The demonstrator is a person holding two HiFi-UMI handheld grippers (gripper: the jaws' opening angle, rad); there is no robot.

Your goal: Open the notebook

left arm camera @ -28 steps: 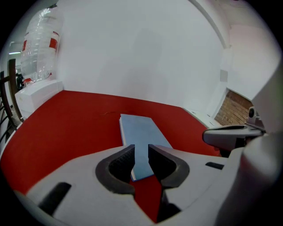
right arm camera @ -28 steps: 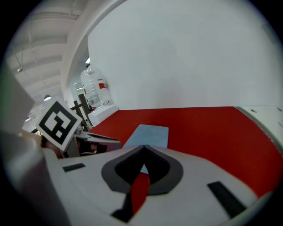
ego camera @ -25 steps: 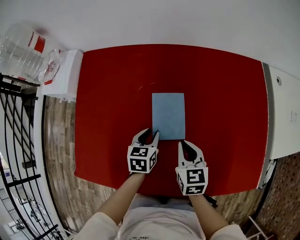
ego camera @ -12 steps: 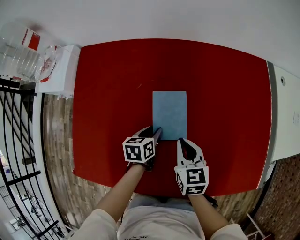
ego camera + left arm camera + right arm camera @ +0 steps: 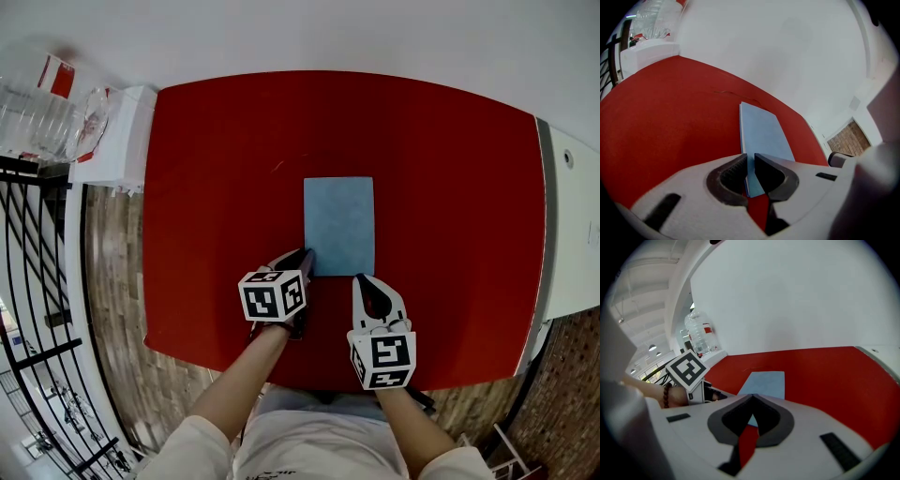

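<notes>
A light blue notebook [image 5: 338, 225] lies shut and flat in the middle of the red table [image 5: 225, 159]. My left gripper [image 5: 305, 259] is at its near left corner. In the left gripper view the jaws are closing, and that corner of the notebook [image 5: 761, 131] stands between the pads [image 5: 736, 168], which pinch it. My right gripper [image 5: 367, 282] hovers just short of the notebook's near right corner, shut with nothing in it. In the right gripper view its tips [image 5: 752, 396] meet, with the notebook [image 5: 765, 383] just beyond.
A white cabinet [image 5: 117, 150] with a big clear plastic bottle [image 5: 42, 117] stands at the table's left end. A white counter [image 5: 574, 225] adjoins the right end. A black railing [image 5: 33, 281] runs along the far left. A white wall is behind the table.
The left gripper has rolled and sunk onto the notebook's near left corner, and its jaws have come in around that corner. The right gripper has stayed put.
</notes>
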